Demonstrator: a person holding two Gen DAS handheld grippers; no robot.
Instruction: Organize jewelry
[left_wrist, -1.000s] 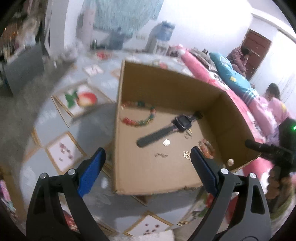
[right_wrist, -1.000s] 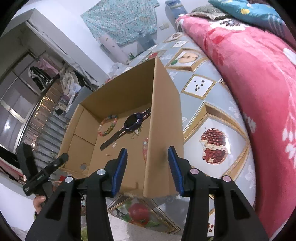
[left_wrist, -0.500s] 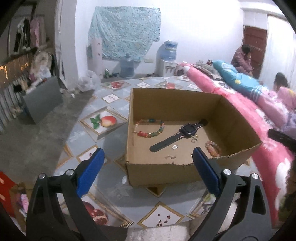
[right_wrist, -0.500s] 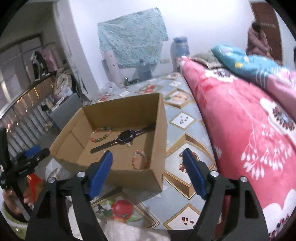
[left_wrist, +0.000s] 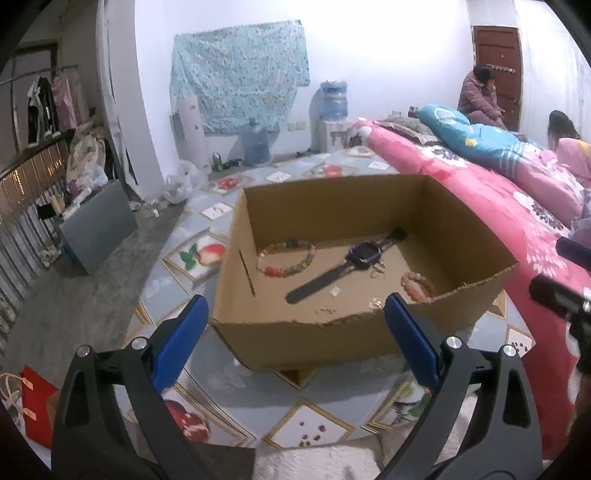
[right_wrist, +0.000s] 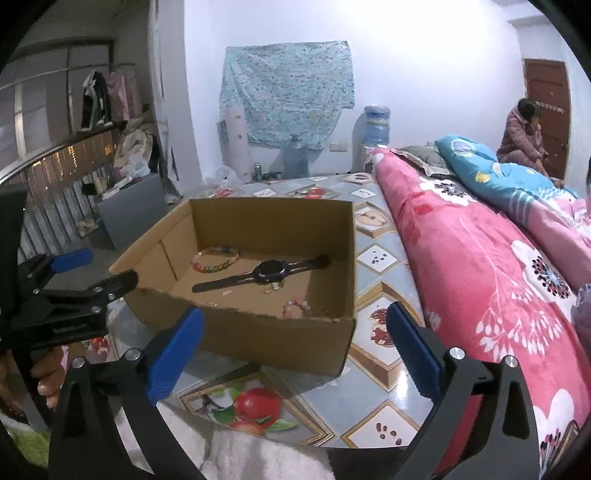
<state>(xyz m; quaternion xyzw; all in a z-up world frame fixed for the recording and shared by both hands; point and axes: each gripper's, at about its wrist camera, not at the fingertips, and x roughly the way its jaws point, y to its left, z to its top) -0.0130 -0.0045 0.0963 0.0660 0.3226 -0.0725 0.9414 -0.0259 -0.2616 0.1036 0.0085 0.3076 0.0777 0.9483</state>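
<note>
An open cardboard box (left_wrist: 306, 336) (right_wrist: 273, 336) stands on the tiled floor. Inside lie a black watch (left_wrist: 354, 258) (right_wrist: 271, 273), a multicolour bead bracelet (left_wrist: 286, 258) (right_wrist: 214, 260), a pink bead bracelet (left_wrist: 417, 284) (right_wrist: 297, 306) and small loose bits (left_wrist: 375, 302). My left gripper (left_wrist: 295, 306) (right_wrist: 99, 269) hovers open before the box's near wall, holding nothing. My right gripper (right_wrist: 294, 315) (left_wrist: 554, 271) hangs near the box's right corner. Its jaws are opening wide and nothing is between them.
A bed with a pink flowered quilt (right_wrist: 480, 277) runs along the right, with two persons (left_wrist: 480, 96) at its far end. A grey panel (left_wrist: 96, 225) leans at the left, and a red bag (left_wrist: 37, 410) lies near left. White fluffy cloth (right_wrist: 258, 458) lies below the grippers.
Both grippers have drawn back and up from the box and rolled level. The right gripper's jaws have spread from half closed to wide. The left jaws stayed wide.
</note>
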